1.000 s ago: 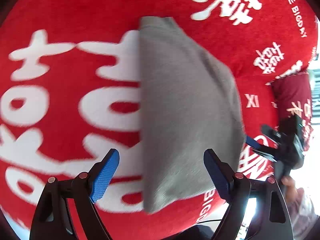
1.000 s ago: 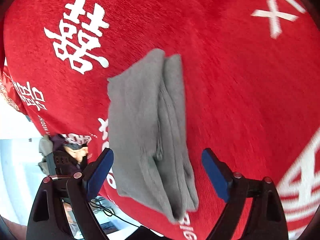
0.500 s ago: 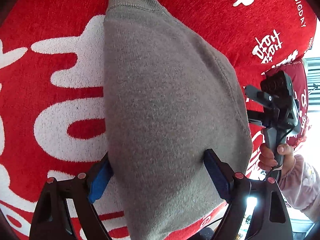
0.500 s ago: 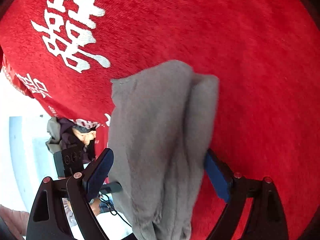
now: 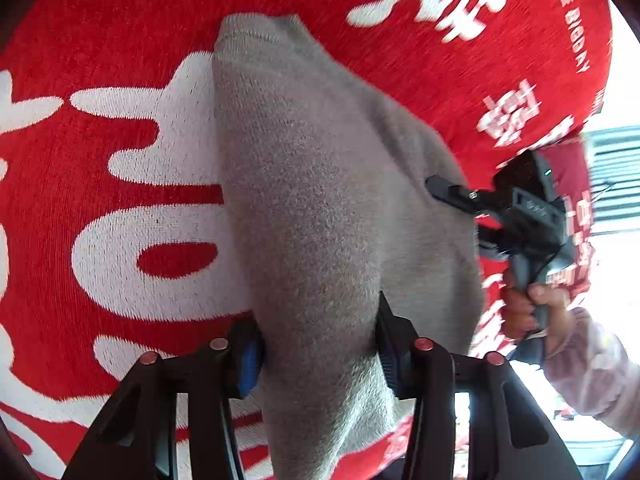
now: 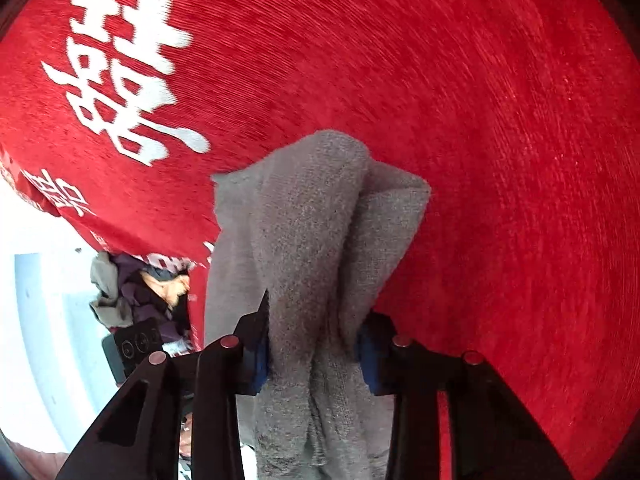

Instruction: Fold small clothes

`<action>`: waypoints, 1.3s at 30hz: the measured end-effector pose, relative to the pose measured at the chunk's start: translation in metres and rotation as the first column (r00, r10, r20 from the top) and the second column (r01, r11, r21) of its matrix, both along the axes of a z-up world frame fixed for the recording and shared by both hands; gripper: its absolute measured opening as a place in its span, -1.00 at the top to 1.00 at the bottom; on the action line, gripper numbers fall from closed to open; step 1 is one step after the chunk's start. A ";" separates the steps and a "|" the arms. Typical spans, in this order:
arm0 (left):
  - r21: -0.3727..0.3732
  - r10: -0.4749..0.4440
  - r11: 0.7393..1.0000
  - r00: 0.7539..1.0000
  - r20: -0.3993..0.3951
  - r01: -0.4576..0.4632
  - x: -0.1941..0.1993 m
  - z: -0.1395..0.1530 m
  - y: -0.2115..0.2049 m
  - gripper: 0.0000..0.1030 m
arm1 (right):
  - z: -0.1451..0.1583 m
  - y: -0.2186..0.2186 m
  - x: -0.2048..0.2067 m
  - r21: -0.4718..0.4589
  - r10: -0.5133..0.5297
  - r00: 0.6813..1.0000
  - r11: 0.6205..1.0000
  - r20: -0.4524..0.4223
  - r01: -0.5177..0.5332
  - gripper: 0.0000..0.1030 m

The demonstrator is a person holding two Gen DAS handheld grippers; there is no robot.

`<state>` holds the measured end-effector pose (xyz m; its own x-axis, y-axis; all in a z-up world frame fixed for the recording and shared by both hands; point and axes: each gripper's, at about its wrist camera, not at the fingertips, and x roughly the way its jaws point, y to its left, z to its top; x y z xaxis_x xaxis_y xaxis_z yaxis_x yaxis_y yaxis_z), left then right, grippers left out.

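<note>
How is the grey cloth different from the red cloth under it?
The grey cloth is plain, small and bunched; the red cloth bears white writing and lies spread wide. The grey cloth is pinched by the left hand-held gripper and right hand-held gripper; the red cloth is not. Both look soft.

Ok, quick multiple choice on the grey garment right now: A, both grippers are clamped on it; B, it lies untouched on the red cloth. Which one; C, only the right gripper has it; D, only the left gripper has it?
A: the left gripper and the right gripper each have jaws that have just closed onto the bunched grey garment over the red cloth.
</note>
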<state>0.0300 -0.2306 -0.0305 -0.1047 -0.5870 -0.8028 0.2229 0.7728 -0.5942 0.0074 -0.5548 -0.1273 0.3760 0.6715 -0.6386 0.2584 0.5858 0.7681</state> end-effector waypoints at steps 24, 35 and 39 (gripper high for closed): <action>-0.004 0.000 1.000 0.998 0.062 0.001 -0.074 0.081 0.175 0.12 | 0.049 0.176 -0.068 0.123 0.005 1.000 0.992 0.019 -0.007 0.28; 0.210 0.055 0.975 0.996 0.064 -0.067 -0.089 0.016 0.220 -0.39 | -0.008 0.207 -0.051 -0.188 0.120 0.989 0.973 -0.082 -0.134 0.00; 0.300 0.064 0.949 0.990 0.127 -0.099 -0.098 0.030 0.227 -0.56 | 0.014 0.214 -0.060 -0.409 0.155 0.985 0.896 -0.081 -0.175 -0.30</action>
